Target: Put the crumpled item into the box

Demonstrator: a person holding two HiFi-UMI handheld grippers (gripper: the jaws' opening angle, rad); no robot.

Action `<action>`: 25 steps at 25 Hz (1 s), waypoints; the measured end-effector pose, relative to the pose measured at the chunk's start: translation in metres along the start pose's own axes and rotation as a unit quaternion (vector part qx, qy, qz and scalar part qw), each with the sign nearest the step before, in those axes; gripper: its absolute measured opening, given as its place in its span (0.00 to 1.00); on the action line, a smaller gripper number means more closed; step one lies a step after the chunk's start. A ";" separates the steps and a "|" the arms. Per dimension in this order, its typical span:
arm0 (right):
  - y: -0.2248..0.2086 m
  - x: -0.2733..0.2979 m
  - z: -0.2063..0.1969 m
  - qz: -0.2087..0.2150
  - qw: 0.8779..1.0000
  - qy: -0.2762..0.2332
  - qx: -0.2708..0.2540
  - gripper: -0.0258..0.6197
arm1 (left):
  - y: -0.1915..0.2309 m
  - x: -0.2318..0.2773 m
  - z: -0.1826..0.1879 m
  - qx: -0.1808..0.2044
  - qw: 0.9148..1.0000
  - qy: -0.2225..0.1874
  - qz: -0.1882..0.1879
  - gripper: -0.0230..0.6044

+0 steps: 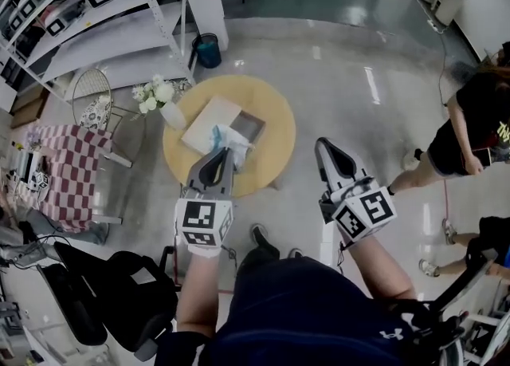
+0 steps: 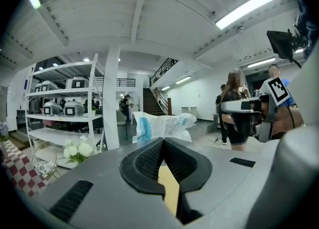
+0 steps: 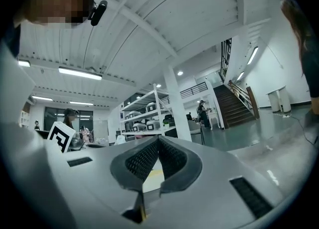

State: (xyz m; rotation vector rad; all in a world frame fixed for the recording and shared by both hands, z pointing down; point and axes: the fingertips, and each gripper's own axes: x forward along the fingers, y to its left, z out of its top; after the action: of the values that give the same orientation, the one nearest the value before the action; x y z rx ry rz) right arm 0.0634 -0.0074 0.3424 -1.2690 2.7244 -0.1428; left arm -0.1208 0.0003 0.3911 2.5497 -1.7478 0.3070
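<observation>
**A:** Left gripper?

**B:** The left gripper (image 1: 220, 151) is at lower centre in the head view, clenched on the crumpled item (image 1: 232, 139), a white and blue plastic wrapper. In the left gripper view the jaws meet at the tips and the wrapper bunches out just past them.

**A:** Where's that relative to the box?

**B:** It's held over the near edge of the open box (image 1: 209, 123). I cannot tell whether it touches. The box sits mid-frame on the round yellow surface (image 1: 267, 161), with its flap laid out to the left.

**A:** Right gripper?

**B:** The right gripper (image 1: 323, 147) is right of centre. Its jaws are pressed together with nothing between them. It is off the surface's right edge, over the floor (image 1: 351, 77).

**A:** Anything around?

**B:** White flowers (image 1: 155, 93) stand at the surface's upper-left edge, with a blue bin (image 1: 207, 49) above them. A shelving rack (image 1: 96, 13) is at upper left and a checked cloth (image 1: 68, 173) at far left. A person (image 1: 470, 125) is at the right edge.
</observation>
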 end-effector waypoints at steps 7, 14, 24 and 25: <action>0.006 0.050 -0.007 -0.013 1.000 0.004 -0.004 0.04 | 0.049 0.021 -0.009 -0.006 1.000 0.002 -0.013 0.06; 0.012 0.079 -0.013 -0.023 1.000 0.010 -0.002 0.04 | 0.079 0.030 -0.013 -0.009 1.000 0.004 -0.021 0.06; -0.013 0.104 -0.023 -0.028 0.999 0.028 0.003 0.04 | 0.091 0.065 -0.015 -0.019 0.999 0.016 -0.029 0.06; -0.018 0.108 -0.023 -0.027 0.999 0.029 0.005 0.04 | 0.091 0.069 -0.014 -0.018 0.999 0.018 -0.028 0.06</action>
State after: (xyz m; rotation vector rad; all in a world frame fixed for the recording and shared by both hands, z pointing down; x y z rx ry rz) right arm 0.0049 -0.1008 0.3590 -1.3560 2.7349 -0.2011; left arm -0.1829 -0.0948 0.4102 2.5453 -1.6514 0.3147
